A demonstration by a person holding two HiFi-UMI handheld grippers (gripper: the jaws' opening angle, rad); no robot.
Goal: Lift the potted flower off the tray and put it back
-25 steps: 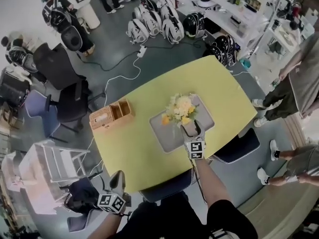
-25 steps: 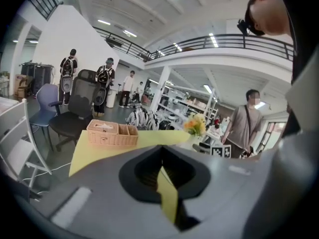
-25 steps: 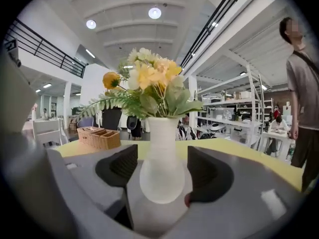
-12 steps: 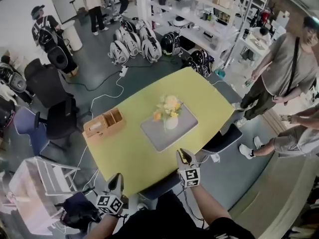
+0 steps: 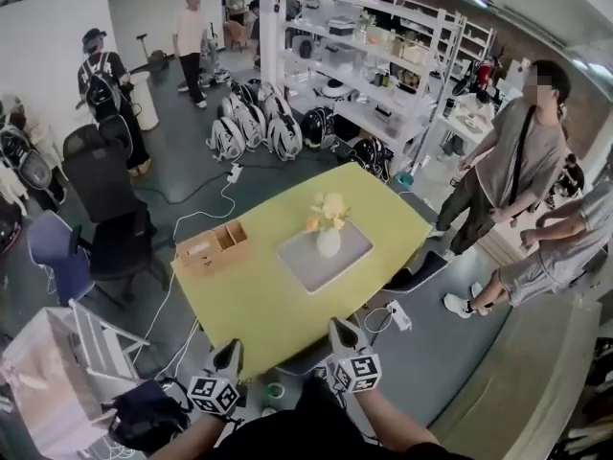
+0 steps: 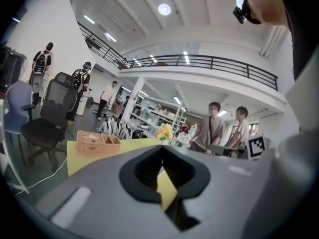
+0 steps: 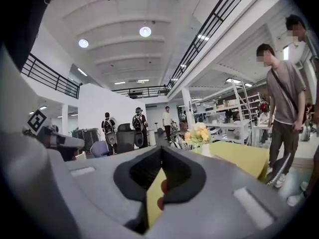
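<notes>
The potted flower (image 5: 329,241), yellow and white blooms in a pale pot, stands upright on the grey tray (image 5: 305,268) on the yellow-green table (image 5: 254,300). My right gripper (image 5: 341,331) hangs off the table's near edge, well back from the pot. Its jaws have just been closing and now stand shut with nothing between them. The left gripper (image 5: 229,352) is beside it, also off the near edge, its jaws together and empty. The flower (image 6: 164,132) shows far ahead in the left gripper view. In the right gripper view the flower (image 7: 199,133) also stands far off.
A wicker box (image 5: 213,247) sits at the table's left end. Two people (image 5: 512,161) stand close to the table's right side. Office chairs (image 5: 105,190) stand to the left, with backpacks (image 5: 254,132) and shelving (image 5: 383,65) beyond the far side.
The right gripper let go of the pot, drew back off the table and shut. The left gripper rose a little. The pot stays upright on the tray.
</notes>
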